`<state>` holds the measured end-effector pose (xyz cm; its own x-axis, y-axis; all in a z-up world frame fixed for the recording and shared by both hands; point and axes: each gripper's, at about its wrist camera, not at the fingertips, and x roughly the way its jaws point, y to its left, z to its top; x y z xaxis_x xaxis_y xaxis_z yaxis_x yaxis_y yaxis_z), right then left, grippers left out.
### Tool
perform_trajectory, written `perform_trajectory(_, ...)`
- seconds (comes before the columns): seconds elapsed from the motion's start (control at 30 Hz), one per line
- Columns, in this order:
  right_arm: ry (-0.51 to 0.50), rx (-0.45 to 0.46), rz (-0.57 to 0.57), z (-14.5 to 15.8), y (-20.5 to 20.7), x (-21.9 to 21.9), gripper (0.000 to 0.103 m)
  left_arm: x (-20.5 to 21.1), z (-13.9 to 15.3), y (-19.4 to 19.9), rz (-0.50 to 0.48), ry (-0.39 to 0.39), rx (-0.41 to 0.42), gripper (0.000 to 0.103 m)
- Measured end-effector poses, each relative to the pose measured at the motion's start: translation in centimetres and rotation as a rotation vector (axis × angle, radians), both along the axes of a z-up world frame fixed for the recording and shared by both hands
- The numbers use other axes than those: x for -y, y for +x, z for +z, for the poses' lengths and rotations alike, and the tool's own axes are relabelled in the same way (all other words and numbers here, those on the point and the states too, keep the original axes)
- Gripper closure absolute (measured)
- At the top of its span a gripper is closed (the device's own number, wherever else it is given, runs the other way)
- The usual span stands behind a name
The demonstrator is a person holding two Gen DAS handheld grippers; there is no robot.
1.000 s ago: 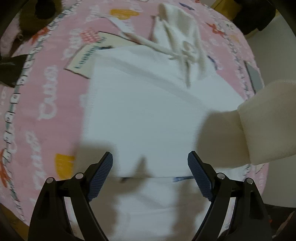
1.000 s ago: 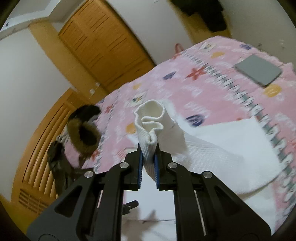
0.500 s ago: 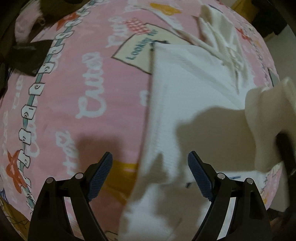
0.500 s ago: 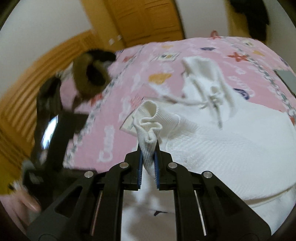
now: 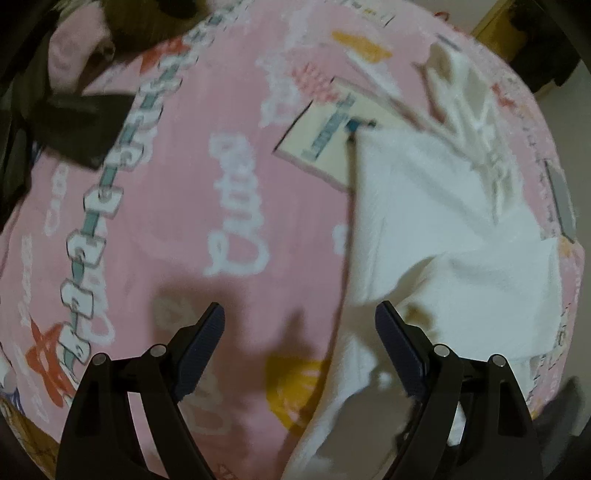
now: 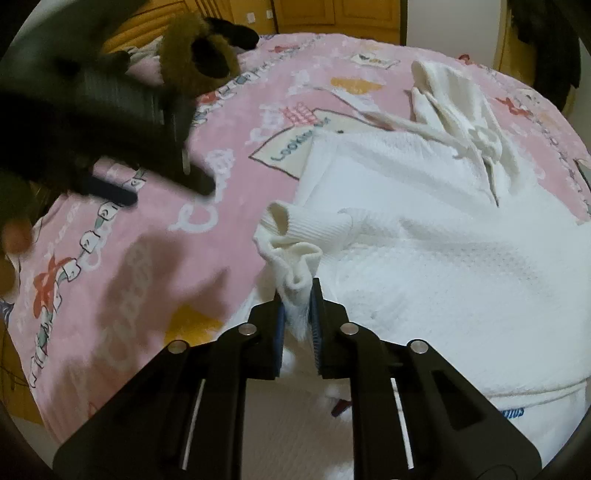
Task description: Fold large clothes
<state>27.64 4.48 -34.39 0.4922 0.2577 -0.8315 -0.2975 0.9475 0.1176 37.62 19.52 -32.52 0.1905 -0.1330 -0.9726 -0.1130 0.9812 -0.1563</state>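
Observation:
A large white knit hoodie [image 6: 443,258] lies on a pink patterned bedspread [image 6: 147,240], its hood and drawstrings [image 6: 461,122] at the far side. My right gripper [image 6: 295,306] is shut on the ribbed sleeve cuff [image 6: 295,254] and holds it low over the hoodie's left edge, the sleeve laid across the body. My left gripper [image 5: 299,328] is open and empty, above the bedspread just left of the hoodie [image 5: 443,229]. The left gripper also shows blurred in the right wrist view [image 6: 122,122].
A dark fur-trimmed garment [image 6: 199,51] lies at the bed's far left, with a dark object [image 5: 77,125] nearby. A grey flat item [image 5: 561,199] sits at the bed's right edge. Wooden wardrobe doors [image 6: 332,14] stand behind.
My right gripper has carried the cuff down and leftward across the hoodie. My left gripper has moved left off the hoodie to over the bedspread, still open.

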Motion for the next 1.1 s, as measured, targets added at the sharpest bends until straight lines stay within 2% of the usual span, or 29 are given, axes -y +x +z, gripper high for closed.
perform_trajectory(0.1, 0.030, -0.033, -0.001, -0.3, -0.1, 0.4, 0.080, 1.0, 2.4, 1.1, -0.028, -0.030, 0.038, 0.019)
perform_trajectory(0.13, 0.046, -0.042, 0.001, -0.3, -0.2, 0.6, 0.067, 1.5, 3.0, 1.5, -0.040, -0.044, 0.040, 0.019)
perform_trajectory(0.17, 0.068, -0.048, 0.004, -0.2, -0.5, 0.8, 0.048, 2.5, 3.8, 1.9, -0.067, -0.061, 0.045, 0.019)
perform_trajectory(0.3, 0.179, -0.046, 0.058, 1.6, -2.4, 1.3, 0.038, 6.1, 6.5, 2.8, -0.158, -0.058, 0.086, 0.017)
perform_trajectory(0.37, 0.245, -0.083, 0.087, 2.7, -3.4, 2.3, 0.038, 8.4, 7.0, 3.2, -0.201, -0.074, 0.065, 0.016)
perform_trajectory(0.43, 0.260, -0.079, 0.077, 4.1, -4.3, 4.4, 0.038, 11.0, 7.1, 3.4, -0.249, -0.104, 0.055, 0.016)
perform_trajectory(0.5, 0.265, -0.055, 0.003, 5.8, -4.8, 9.0, 0.038, 13.0, 6.5, 3.5, -0.274, -0.111, 0.039, 0.016)
perform_trajectory(0.6, 0.281, -0.054, -0.129, 7.3, -3.3, 18.2, 0.038, 16.1, 4.2, 3.4, -0.295, -0.121, -0.006, 0.016)
perform_trajectory(0.67, 0.234, -0.048, -0.244, 7.8, -1.6, 25.3, 0.038, 17.9, 2.4, 3.3, -0.288, -0.132, -0.040, 0.015)
perform_trajectory(0.8, 0.111, -0.053, -0.416, 7.1, 0.2, 35.3, 0.038, 20.4, -0.6, 3.4, -0.261, -0.132, -0.088, 0.016)
perform_trajectory(0.93, 0.078, -0.058, -0.474, 6.1, 0.1, 39.9, 0.038, 21.9, -3.1, 3.8, -0.225, -0.117, -0.123, 0.016)
perform_trajectory(1.1, -0.002, -0.097, -0.496, 2.9, -0.4, 40.5, 0.038, 22.6, -5.9, 4.2, -0.199, -0.044, -0.147, 0.015)
